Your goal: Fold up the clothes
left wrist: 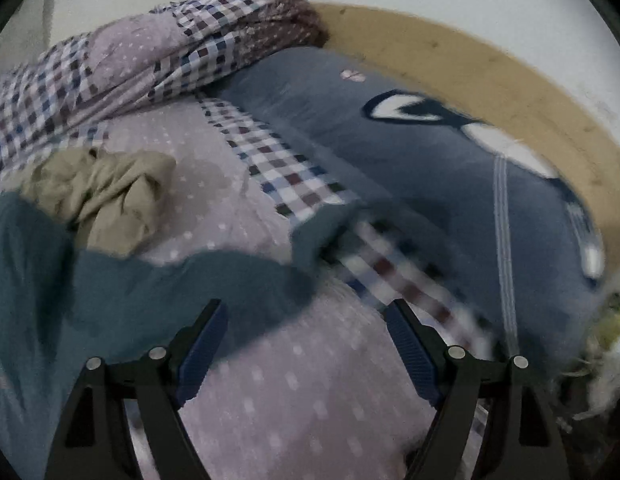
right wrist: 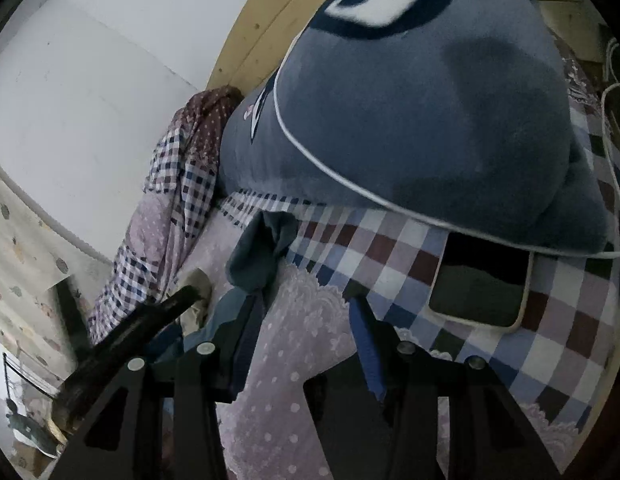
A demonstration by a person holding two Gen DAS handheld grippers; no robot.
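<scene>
A teal garment [left wrist: 122, 292] lies spread over the pink dotted bedsheet [left wrist: 302, 392], and one end [left wrist: 321, 232] reaches toward the checked strip. It shows again bunched up as the teal garment [right wrist: 256, 258] in the right wrist view. A crumpled beige garment [left wrist: 106, 188] sits behind it. My left gripper [left wrist: 306, 308] is open just above the teal cloth's near edge, with nothing between its fingers. My right gripper [right wrist: 304, 308] is open over the sheet, and its left finger [right wrist: 246, 332] is beside the teal cloth.
A big grey plush cushion [right wrist: 409, 112] fills the back right, against a wooden bed frame [left wrist: 489, 76]. A phone [right wrist: 481, 296] and a white cable [right wrist: 349, 180] lie on the checked cover. A bundled checked quilt [left wrist: 122, 64] lies at the back left.
</scene>
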